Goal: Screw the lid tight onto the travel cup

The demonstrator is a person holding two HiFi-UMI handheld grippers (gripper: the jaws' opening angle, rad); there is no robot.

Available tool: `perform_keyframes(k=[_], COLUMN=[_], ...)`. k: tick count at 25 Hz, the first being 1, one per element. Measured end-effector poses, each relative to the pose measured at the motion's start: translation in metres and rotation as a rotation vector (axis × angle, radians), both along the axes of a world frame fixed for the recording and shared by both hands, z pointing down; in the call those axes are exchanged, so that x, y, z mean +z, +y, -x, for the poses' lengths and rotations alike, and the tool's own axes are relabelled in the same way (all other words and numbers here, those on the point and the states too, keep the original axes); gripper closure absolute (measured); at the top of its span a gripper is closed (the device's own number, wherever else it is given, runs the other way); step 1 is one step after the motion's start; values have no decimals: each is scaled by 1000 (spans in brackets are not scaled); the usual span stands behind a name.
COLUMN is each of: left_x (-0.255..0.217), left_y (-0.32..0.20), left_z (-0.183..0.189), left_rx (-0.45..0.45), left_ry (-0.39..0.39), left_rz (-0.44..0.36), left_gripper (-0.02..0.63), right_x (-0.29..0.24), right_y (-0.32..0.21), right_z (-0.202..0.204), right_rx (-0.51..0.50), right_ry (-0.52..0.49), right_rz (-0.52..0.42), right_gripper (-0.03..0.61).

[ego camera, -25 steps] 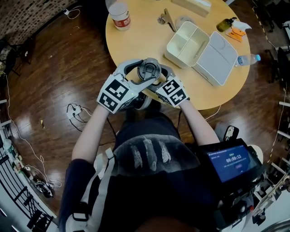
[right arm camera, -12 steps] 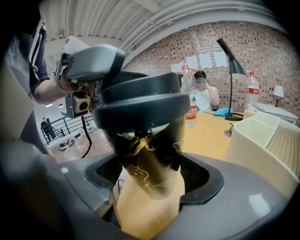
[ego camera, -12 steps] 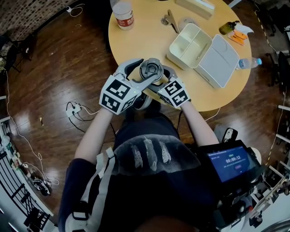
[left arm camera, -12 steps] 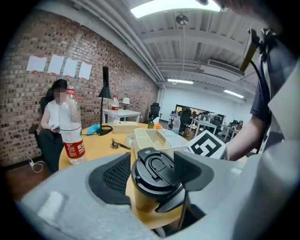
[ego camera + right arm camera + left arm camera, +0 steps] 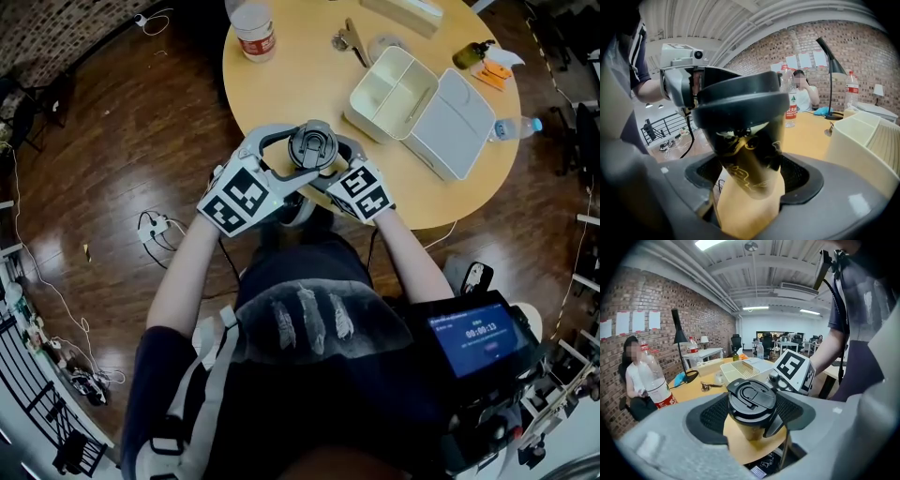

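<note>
From the head view, I am holding both tools close together in front of my chest, forearms angling inward and marker cubes facing up. The left tool is ringing the lid, which is facing up at me and hiding the body beneath it. The right tool is reaching in under the lid from the right. All of this is hanging at the near edge of the round tabletop, partly over my lap. The open lunch box is lying well apart toward the far right. The red-labelled bottle is standing well apart at the far left edge, with bare wood between them.

The left gripper view is showing what the head view hides. The left tool's jaws are standing wide on either side of the lid and have just been opening. Their pads are sitting just beside the rim and are not squeezing it. The right tool's marker cube is showing just behind the lid, and a seated person is resting by the brick wall.

The right gripper view alone is showing the travel cup. The right tool is clamping its dark-and-gold body between the pads, with the lid overhanging at the top. The lunch box wall is standing near on the right.
</note>
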State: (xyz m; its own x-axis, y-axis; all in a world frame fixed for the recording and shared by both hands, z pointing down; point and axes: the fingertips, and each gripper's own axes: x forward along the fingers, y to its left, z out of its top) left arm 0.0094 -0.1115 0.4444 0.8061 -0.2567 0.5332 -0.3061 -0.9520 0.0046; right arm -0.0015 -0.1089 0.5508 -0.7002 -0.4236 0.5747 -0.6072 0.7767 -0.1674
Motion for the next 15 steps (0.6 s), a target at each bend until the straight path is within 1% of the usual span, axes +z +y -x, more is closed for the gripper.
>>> perform_keyframes(k=[2, 4, 8, 11, 13, 15], left_x=[1, 1, 0, 0, 0, -2], left_y=[-1, -1, -1, -1, -1, 0], left_z=[-1, -2, 0, 1, 1, 2], left_rx=[-13, -48, -164, -235, -245, -225], left_ry=[7, 26, 62, 59, 48, 50], left_rz=[-3, -4, -12, -16, -16, -4], left_gripper=[284, 287, 290, 290, 287, 285], right_x=[1, 0, -1, -2, -2, -2], right_y=[-1, 0, 1, 1, 2, 2], right_z=[-1, -1, 1, 2, 2, 1], right_rx=[3, 3, 2, 3, 4, 6], right_ry=[3, 0, -5, -6, -8, -9], right_rz=[-5, -1, 5, 4, 3, 4], right_gripper=[192, 192, 192, 192, 192, 192])
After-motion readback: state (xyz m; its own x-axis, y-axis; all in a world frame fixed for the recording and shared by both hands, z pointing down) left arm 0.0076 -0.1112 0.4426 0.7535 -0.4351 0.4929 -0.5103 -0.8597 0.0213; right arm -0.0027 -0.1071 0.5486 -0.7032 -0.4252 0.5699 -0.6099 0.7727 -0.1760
